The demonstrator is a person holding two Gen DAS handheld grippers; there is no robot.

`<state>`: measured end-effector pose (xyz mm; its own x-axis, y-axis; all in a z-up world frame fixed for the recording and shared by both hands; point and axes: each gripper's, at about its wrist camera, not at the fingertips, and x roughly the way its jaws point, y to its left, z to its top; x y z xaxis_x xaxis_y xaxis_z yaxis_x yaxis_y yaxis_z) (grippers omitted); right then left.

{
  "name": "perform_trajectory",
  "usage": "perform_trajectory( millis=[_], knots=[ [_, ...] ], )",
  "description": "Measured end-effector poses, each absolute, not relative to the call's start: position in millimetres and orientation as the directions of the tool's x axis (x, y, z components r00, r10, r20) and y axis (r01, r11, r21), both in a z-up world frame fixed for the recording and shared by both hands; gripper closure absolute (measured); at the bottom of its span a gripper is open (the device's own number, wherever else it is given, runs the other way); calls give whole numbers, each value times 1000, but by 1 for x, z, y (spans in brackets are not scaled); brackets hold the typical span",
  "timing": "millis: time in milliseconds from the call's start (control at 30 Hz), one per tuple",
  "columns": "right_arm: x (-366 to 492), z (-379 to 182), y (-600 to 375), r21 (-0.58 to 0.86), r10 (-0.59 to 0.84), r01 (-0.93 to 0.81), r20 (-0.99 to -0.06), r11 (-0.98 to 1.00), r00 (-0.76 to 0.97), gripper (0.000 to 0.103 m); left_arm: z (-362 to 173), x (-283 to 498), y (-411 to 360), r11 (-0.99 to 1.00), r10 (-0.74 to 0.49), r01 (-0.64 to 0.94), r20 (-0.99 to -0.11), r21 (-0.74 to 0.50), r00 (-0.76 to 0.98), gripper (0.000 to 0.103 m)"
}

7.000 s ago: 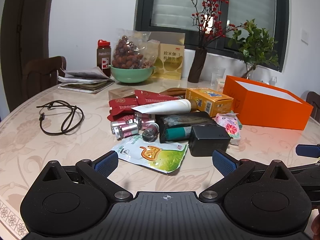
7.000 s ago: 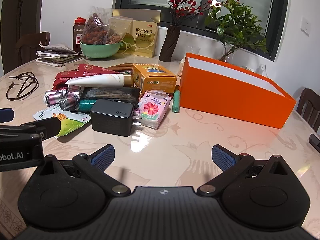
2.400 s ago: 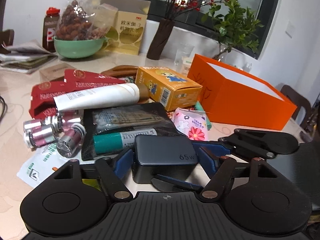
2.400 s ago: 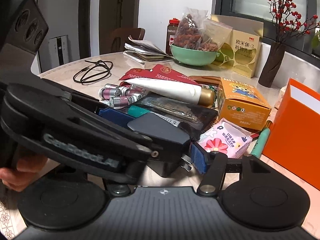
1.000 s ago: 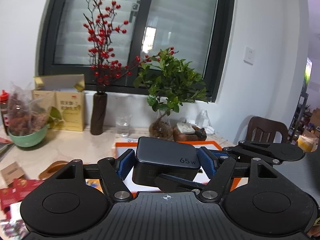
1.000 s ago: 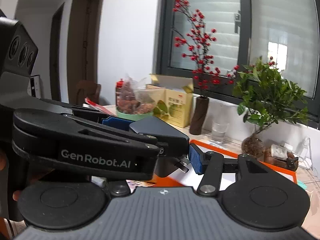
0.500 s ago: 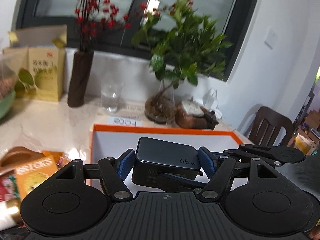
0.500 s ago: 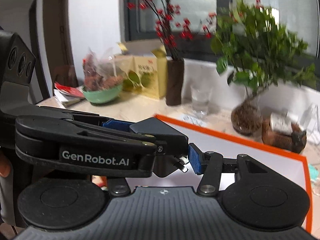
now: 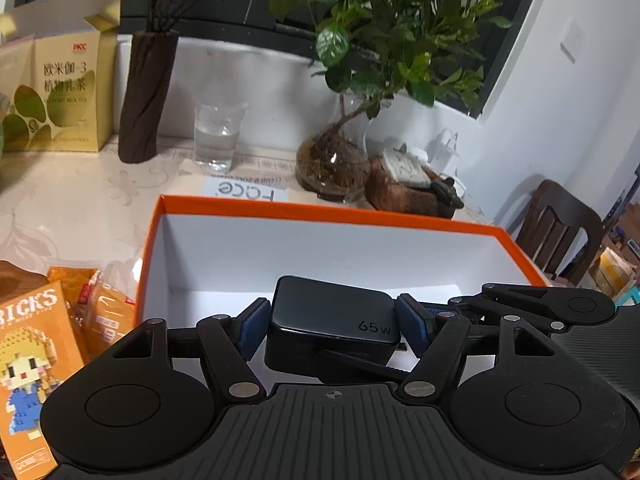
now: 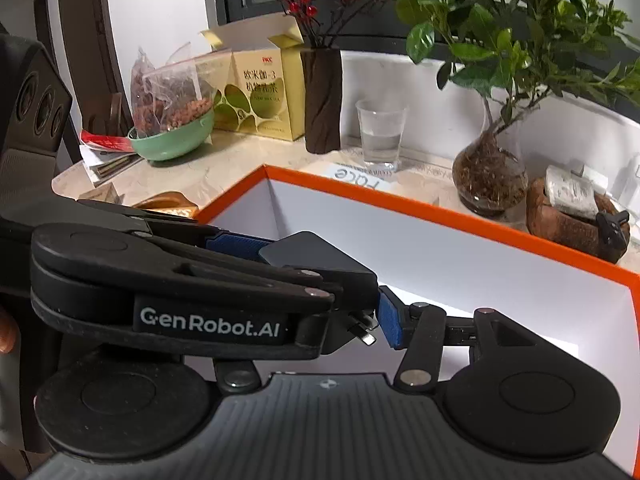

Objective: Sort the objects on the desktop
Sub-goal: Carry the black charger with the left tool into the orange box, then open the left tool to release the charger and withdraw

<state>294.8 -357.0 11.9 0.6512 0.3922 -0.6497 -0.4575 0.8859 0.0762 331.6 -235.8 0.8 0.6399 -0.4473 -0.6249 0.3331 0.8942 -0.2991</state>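
Charger (image 9: 334, 326) drop-off step: the dark 65 W block hangs over the white interior of the orange box (image 9: 320, 213), clamped side to side by the left gripper (image 9: 334, 326) while the right gripper (image 10: 320, 280) pinches it across the other axis, one blue pad beside the plug prongs. Next move, as I judge it, calls for lowering toward the box floor and loosening both grips together so the block settles flat. Against the frame a second ago, window and plant (image 9: 380, 40) filled the view; now the box interior does.
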Motion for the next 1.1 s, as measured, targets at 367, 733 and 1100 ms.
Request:
perform_trajectory(
  millis=[367,733,1100],
  knots=[
    [297,2,-354,62,368,-447,-675,892,640,44,-3,336,-242,902,-427,348,-646,-256,633,26],
    [284,15,-352,31,345,-425,-638,904,688,33,8,322,-237,890,-456,350,-602,-292,656,16],
    [218,60,-353,7,357,-408,-496,913,791,10,59,248,-233,924,-382,312,-491,-222,783,0]
  ],
)
